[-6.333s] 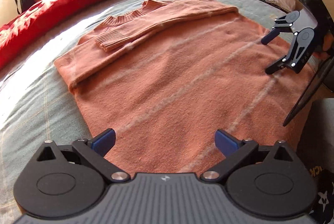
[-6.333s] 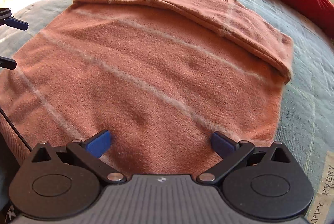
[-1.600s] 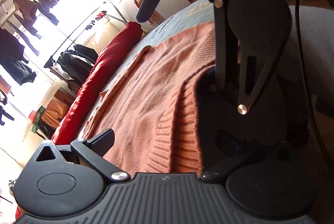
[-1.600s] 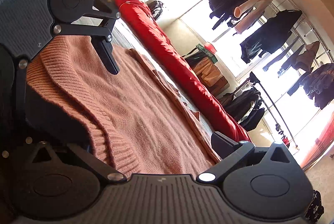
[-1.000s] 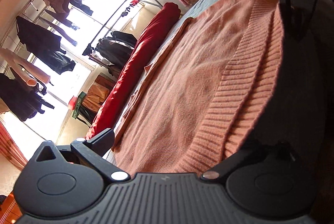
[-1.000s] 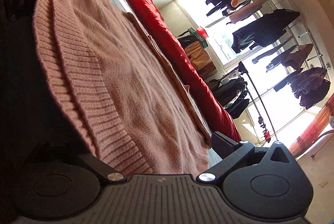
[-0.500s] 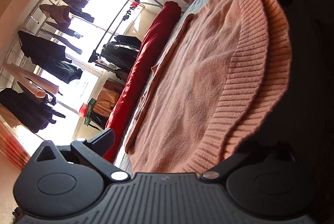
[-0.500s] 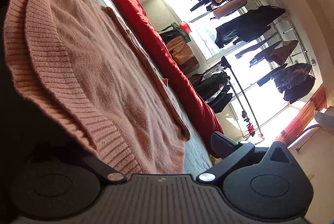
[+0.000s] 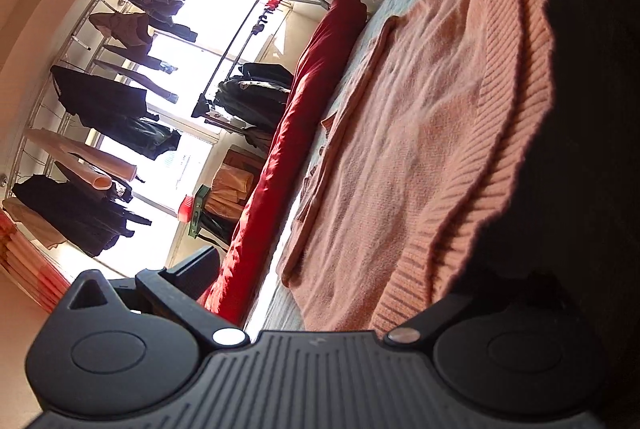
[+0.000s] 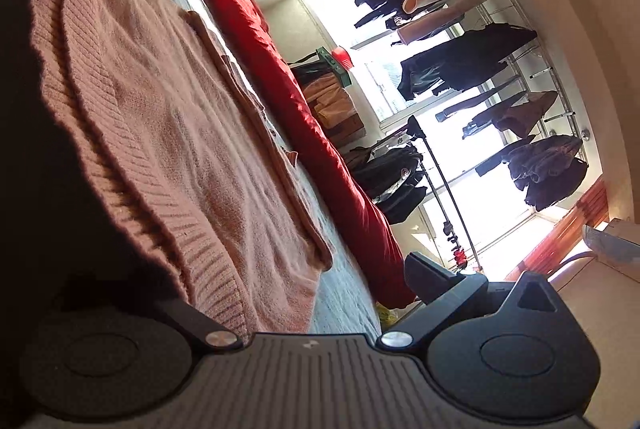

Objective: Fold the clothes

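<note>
Left wrist: left gripper (image 9: 352, 293) jaws wide astride ribbed hem, fuzzy orange sweater (image 9: 420, 133); right gripper (image 10: 296, 293) likewise

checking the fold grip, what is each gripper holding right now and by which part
Both seem to hold the orange sweater by its ribbed bottom hem, one near each end. The jaws look wide, one finger above the hem and one hidden beneath, so a firm clamp cannot be confirmed.
</note>
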Motion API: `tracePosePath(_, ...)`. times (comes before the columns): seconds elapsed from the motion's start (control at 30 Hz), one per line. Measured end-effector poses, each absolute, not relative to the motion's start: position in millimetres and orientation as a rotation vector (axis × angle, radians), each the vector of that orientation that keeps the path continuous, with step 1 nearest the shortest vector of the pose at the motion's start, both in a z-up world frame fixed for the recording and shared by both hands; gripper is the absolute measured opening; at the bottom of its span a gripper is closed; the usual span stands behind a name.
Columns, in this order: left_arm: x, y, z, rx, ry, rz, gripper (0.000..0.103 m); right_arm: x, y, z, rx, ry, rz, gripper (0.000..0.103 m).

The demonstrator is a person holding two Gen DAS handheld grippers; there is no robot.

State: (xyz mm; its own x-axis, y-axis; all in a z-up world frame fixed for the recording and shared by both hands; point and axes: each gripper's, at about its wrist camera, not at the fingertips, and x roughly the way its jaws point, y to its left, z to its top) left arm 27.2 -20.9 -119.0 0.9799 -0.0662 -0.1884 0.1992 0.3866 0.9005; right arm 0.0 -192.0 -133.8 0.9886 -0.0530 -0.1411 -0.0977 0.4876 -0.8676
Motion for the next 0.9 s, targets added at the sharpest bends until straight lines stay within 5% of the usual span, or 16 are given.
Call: tracePosePath(0.9,110.0,-18.7,-76.1,1.1,0.092,-0.094,0.103,91.9,-187.8,-100.4,-1.085,0.133,-0.068,0.103)
